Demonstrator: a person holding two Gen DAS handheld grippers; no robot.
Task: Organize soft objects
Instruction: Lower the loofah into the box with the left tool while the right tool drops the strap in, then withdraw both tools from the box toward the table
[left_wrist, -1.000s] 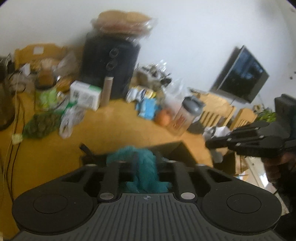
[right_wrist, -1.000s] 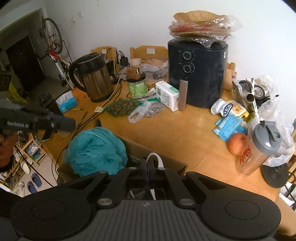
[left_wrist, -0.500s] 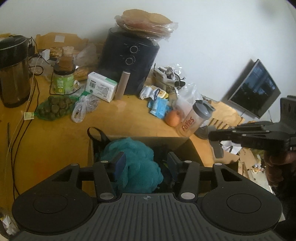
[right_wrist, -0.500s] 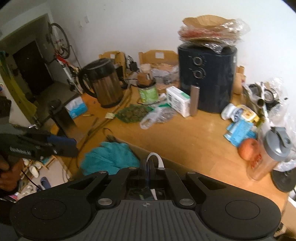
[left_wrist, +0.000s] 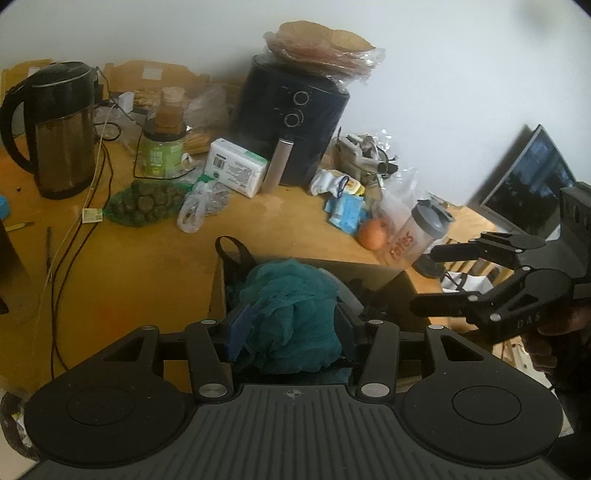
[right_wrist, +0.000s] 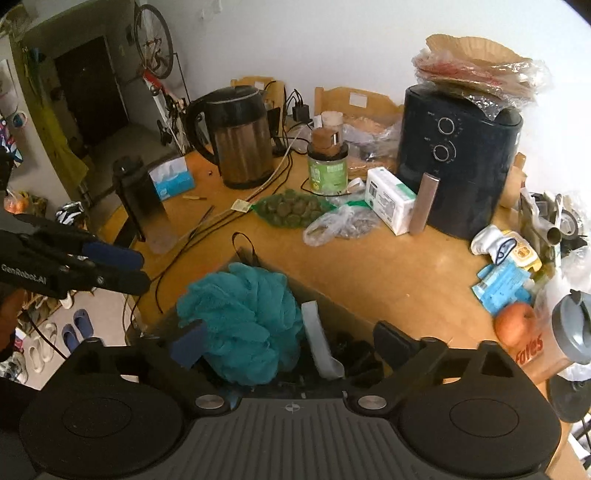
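The teal bath pouf (left_wrist: 291, 310) sits in the open top of a dark cardboard box (left_wrist: 384, 284) at the near edge of the wooden table (left_wrist: 147, 258), with a black strap loop (left_wrist: 232, 247) sticking up at the box's 11 o'clock corner. The left gripper (left_wrist: 291, 328) is over the box with its jaws spread wide, one blue-padded finger on each side of the pouf; whether the pads touch the mesh I cannot tell. From the right wrist view the pouf (right_wrist: 240, 317) fills the left half of the box, and a pale grey strip (right_wrist: 317, 339) stands in the box just to its right. The right gripper (right_wrist: 291, 343) is also spread wide over the box, holding nothing, its left fingertip beside the pouf and its right fingertip over the box's dark interior. In the left wrist view the right gripper (left_wrist: 443, 280) shows at 3 o'clock, fingers apart. On the table beyond the box, a black air fryer (left_wrist: 291, 122) stands at 12 o'clock, a steel kettle (left_wrist: 55, 129) at 10 o'clock, a net bag of green round items (left_wrist: 144, 203) between kettle and box, and a shaker bottle (left_wrist: 417, 236) with an orange fruit (left_wrist: 373, 234) beside it at 2 o'clock
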